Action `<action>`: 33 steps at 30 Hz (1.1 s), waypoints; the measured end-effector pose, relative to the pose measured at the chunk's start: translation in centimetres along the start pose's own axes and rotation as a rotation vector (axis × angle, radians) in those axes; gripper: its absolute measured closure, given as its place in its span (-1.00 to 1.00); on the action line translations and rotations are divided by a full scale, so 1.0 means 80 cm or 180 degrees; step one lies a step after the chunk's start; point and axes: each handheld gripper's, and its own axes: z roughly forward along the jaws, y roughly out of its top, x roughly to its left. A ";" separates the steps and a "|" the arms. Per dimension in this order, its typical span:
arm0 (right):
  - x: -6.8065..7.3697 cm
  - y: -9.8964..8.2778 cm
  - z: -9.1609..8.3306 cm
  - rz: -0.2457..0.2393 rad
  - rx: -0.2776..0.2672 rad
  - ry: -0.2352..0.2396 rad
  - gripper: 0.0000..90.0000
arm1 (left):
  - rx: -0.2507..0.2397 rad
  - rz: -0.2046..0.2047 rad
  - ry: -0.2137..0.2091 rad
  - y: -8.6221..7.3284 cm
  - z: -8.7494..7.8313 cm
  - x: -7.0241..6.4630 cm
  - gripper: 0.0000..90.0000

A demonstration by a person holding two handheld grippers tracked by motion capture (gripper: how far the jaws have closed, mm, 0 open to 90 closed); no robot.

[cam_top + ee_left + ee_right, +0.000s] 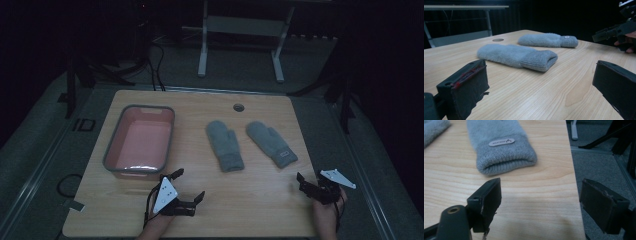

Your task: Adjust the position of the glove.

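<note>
Mittens (225, 145) (271, 143) lie side by side beyond both open grippers (189, 186) (308, 182)

The right-hand grey mitten (499, 147) carries a small pale oval label (501, 142) on its ribbed cuff; there is printing on it, too blurred to read. Beside the table (250, 200), pale marks (83, 125) on the floor look like "ID".

A pink bin (140, 142) with a grey rim sits on the left of a wooden table (250, 200), a round hole (239, 107) near the table's far edge, a white frame (240, 30) beyond
</note>
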 end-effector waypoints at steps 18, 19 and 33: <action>0.027 0.024 0.004 -0.0211 0.0306 0.0335 -0.68 | 0.0000 -0.0053 0.0007 -0.001 -0.009 0.003 -1.00; 0.030 0.027 0.005 -0.0218 0.0332 0.0403 -0.68 | -0.0001 -0.0056 0.0002 -0.001 -0.009 0.003 -1.00; 0.090 0.069 0.020 -0.0409 0.0334 0.0733 -0.67 | 0.0018 -0.0040 -0.0011 -0.001 -0.008 0.002 -1.00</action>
